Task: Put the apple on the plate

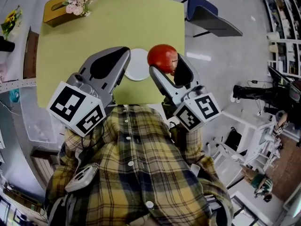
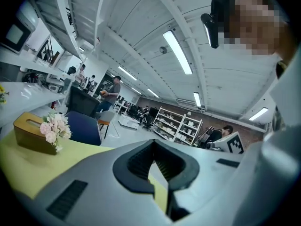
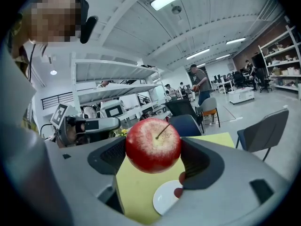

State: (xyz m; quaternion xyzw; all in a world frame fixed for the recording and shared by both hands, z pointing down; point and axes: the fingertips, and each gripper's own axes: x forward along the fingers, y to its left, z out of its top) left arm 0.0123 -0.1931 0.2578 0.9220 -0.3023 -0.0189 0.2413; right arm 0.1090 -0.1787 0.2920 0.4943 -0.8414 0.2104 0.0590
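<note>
Just beyond your plaid shirt (image 1: pixel 136 168), your right gripper (image 1: pixel 165 66) grips the red apple (image 1: pixel 162 57) above the yellow table (image 1: pixel 117 27), just right of the white plate (image 1: pixel 138 66), probably ready to lower it there. Your left gripper (image 1: pixel 117 65), jaws together and empty, waits at the plate's other side.

Bright, even light from ceiling strip lamps (image 2: pixel 178 51); heavy fisheye bending, dark vignetted corners; left gripper (image 2: pixel 155 149) soft-focused up close.

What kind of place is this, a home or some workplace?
Probably a lab or workshop hall: storage shelves, long ceiling lights and benches with equipment lie beyond the yellow table, where the right gripper holds an apple.
</note>
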